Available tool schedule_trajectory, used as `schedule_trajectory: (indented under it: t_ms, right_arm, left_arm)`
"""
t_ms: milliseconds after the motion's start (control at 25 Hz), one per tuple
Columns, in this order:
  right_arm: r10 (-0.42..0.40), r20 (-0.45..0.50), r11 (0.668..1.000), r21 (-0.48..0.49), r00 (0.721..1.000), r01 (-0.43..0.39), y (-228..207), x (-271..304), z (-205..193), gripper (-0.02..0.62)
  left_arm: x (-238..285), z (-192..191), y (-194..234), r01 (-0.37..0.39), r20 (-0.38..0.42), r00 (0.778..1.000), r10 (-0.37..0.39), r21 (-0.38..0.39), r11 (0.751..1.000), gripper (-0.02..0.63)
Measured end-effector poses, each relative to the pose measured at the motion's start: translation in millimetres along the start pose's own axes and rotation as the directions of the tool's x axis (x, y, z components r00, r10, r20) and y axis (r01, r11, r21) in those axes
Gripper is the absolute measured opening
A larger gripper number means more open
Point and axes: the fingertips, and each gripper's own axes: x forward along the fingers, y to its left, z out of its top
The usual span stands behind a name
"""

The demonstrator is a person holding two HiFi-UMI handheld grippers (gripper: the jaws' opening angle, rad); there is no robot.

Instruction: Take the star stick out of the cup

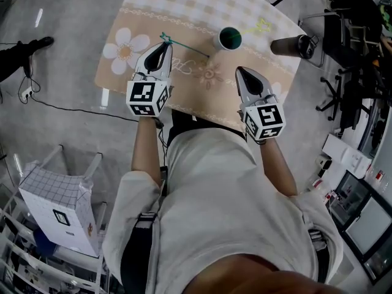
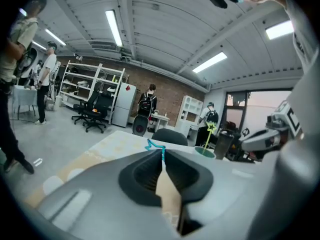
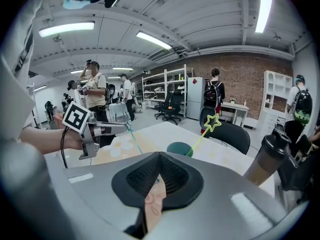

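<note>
Left claw (image 1: 165,44) clenched on teal stick (image 1: 190,49), right claw (image 1: 241,72) clenched empty, cup (image 1: 229,39) with yellow stick (image 1: 260,26) ahead, bottle (image 1: 293,45) near on tabletop (image 1: 184,5).

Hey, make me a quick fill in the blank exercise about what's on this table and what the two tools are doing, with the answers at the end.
The ___ tool is shut on the teal star stick.
The yellow star stick stands in the ___.
The right tool is shut, with ___ between its jaws.
Missing words: left, meaning the left tool; cup; nothing.
</note>
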Motion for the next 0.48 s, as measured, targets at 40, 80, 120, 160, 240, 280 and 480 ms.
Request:
schedule_trajectory:
  t_ms: [40,80,120,160,240,280,480]
  right_arm:
    - [0.0,-0.003,1.0,0.003,1.0,0.0,-0.5,2.4,-0.6,0.0]
    - [-0.001,-0.006,1.0,0.006,1.0,0.001,-1.1,4.6,-1.2,0.0]
    - [-0.002,-0.009,1.0,0.009,1.0,0.002,-1.8,6.7,-1.8,0.0]
    - [-0.002,-0.012,1.0,0.011,1.0,0.002,-2.3,8.7,-2.3,0.0]
    - [-0.003,-0.018,1.0,0.014,1.0,0.003,-3.1,12.7,-3.0,0.0]
    - [-0.003,-0.021,1.0,0.015,1.0,0.003,-3.5,14.5,-3.2,0.0]
    - [-0.004,-0.029,1.0,0.018,1.0,0.005,-6.2,21.2,-3.9,0.0]
  left_arm:
    - [2.7,-3.3,5.3,-0.014,-0.014,1.0,0.014,0.015,1.0,0.017]
    - [5.3,-7.1,9.9,-0.025,-0.027,0.999,0.025,0.028,0.999,0.017]
    - [7.5,-11.2,14.0,-0.032,-0.039,0.999,0.034,0.034,0.999,0.014]
    - [9.4,-15.8,17.9,-0.038,-0.05,0.998,0.04,0.033,0.999,0.009]
    - [13.2,-26.4,25.6,-0.049,-0.074,0.996,0.05,0.022,0.999,0.003]
    - [15.1,-32.1,28.9,-0.052,-0.087,0.995,0.053,0.015,0.999,0.003]
    - [22.4,-56.5,37.2,-0.06,-0.146,0.988,0.058,-0.011,0.998,0.003]
